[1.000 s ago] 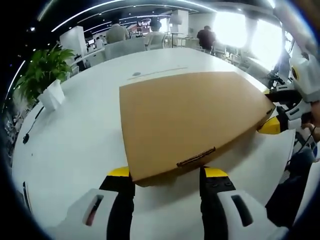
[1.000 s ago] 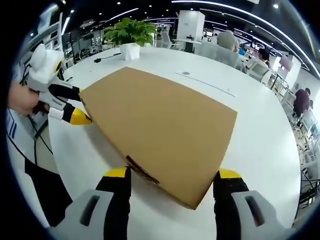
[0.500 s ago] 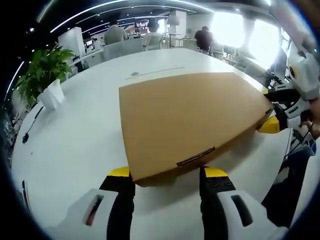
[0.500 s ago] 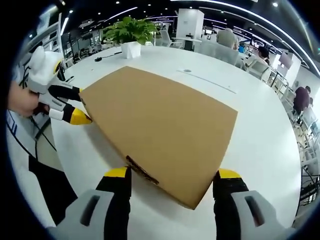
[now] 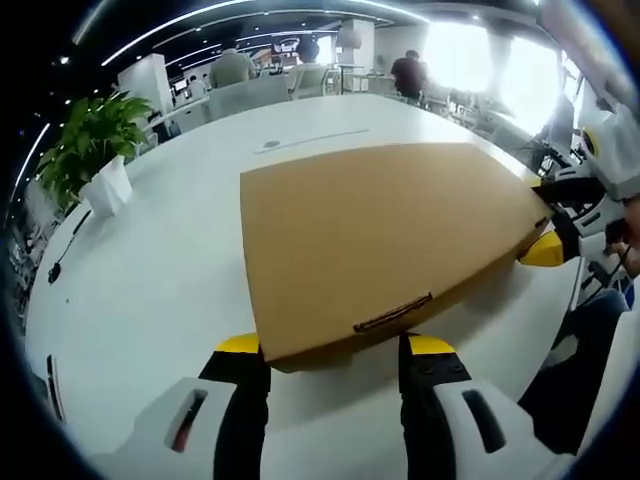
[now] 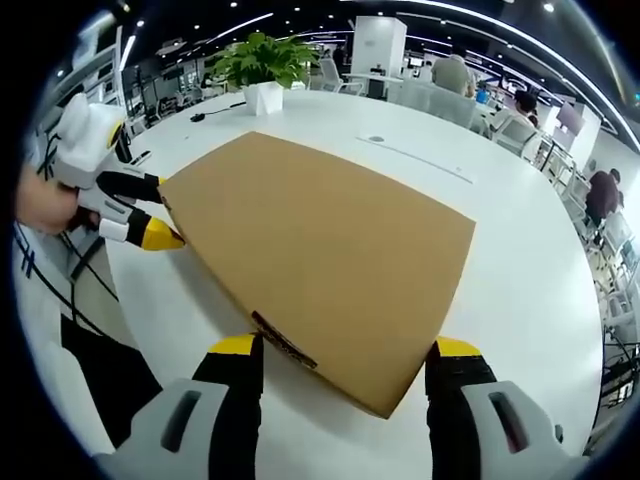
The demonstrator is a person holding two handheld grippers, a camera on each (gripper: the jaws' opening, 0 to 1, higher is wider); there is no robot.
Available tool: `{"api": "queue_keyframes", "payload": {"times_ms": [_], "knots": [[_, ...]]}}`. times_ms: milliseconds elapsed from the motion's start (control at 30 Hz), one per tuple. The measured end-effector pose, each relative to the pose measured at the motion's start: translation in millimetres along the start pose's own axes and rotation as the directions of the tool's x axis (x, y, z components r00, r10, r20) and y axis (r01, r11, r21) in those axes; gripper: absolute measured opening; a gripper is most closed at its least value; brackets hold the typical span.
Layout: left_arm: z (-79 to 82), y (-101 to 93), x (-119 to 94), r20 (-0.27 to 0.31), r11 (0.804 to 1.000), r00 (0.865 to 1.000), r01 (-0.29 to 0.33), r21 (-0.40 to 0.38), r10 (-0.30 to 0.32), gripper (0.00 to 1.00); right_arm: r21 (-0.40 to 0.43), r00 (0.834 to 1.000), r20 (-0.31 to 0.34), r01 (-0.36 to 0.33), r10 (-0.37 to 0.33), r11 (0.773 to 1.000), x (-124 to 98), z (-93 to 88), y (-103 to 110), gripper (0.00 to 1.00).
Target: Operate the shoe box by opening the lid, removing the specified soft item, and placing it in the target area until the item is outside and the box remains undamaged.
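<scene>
Text on box: none you can read.
Strip on its edge: too blurred to read.

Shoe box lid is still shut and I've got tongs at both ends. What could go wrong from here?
1. The flat brown cardboard shoe box is straddled at a corner by the open left tongs and right tongs; lifting at corners could crease or tear the lid.
2. The round white table looks smooth, so the box may slide instead of opening.
3. Uneven lifting from the two ends could twist the lid.
</scene>
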State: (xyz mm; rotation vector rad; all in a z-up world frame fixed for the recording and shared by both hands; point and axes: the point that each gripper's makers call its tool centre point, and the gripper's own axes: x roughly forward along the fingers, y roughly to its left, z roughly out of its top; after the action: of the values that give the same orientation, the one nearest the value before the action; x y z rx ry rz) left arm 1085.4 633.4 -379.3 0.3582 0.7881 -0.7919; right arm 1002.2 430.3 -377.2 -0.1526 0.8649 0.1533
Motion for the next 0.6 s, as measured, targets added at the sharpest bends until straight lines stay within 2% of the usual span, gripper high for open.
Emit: {"api": "queue_keyframes", "payload": {"times_ms": [133,433,600], "knots": [[-6.2,-1.8,-5,-0.023,1.0,1.0,0.003,-0.021,-0.004,0.51,-0.005,1.0,0.001,-0.004,0.004,1.0,-3,-1.7,2,0.66],[-12.9,-9.3,-13,-0.023,0.999,1.0,0.002,-0.039,-0.003,0.5,-0.02,1.0,-0.004,-0.024,0.024,1.0,-8,-6.2,6,0.66],[-19.0,-8.8,-19,0.016,0.999,0.999,0.03,-0.044,-0.029,0.48,-0.017,0.999,-0.025,-0.03,0.029,0.999,-11,-8.3,11,0.65]]}}
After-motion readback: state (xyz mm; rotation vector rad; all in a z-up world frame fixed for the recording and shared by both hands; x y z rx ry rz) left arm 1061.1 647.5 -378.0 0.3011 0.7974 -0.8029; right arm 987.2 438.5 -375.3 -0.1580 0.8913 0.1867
